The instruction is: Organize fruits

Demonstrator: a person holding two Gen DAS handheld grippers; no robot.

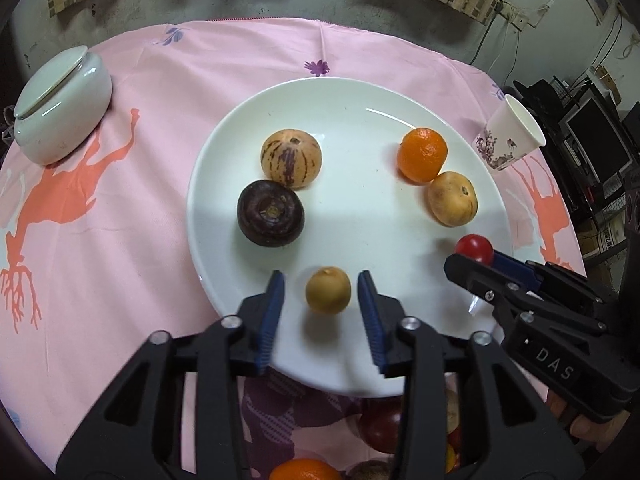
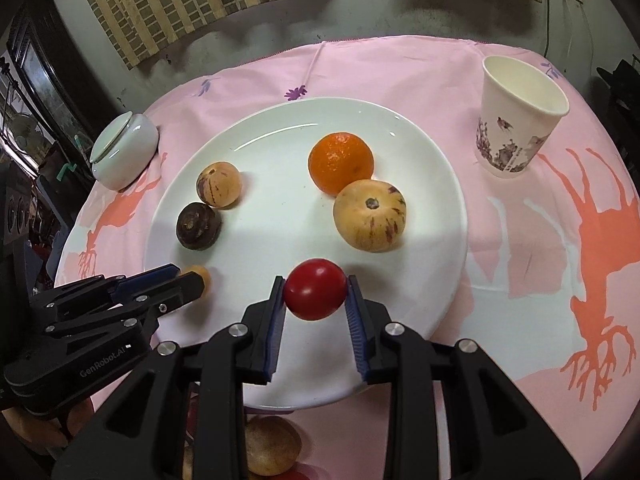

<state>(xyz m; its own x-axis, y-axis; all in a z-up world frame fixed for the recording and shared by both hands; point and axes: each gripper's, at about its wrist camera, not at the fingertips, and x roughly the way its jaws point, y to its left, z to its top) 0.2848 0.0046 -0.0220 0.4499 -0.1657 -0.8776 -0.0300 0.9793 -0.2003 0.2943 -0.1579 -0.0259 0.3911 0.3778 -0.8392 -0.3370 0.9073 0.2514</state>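
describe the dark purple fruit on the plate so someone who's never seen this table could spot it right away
Start at the big white plate in the middle of the pink tablecloth. On the plate's side nearer the white lidded jar two fruits touch; the dark purple fruit is the nearer one. It alone is almost black, beside a pale striped fruit.

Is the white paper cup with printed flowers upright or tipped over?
Upright. The white paper cup with printed flowers stands on its base on the pink tablecloth, mouth upward.

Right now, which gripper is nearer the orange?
Right. The right gripper, holding the red tomato, sits just below the orange; the left gripper is at the plate's far-left edge.
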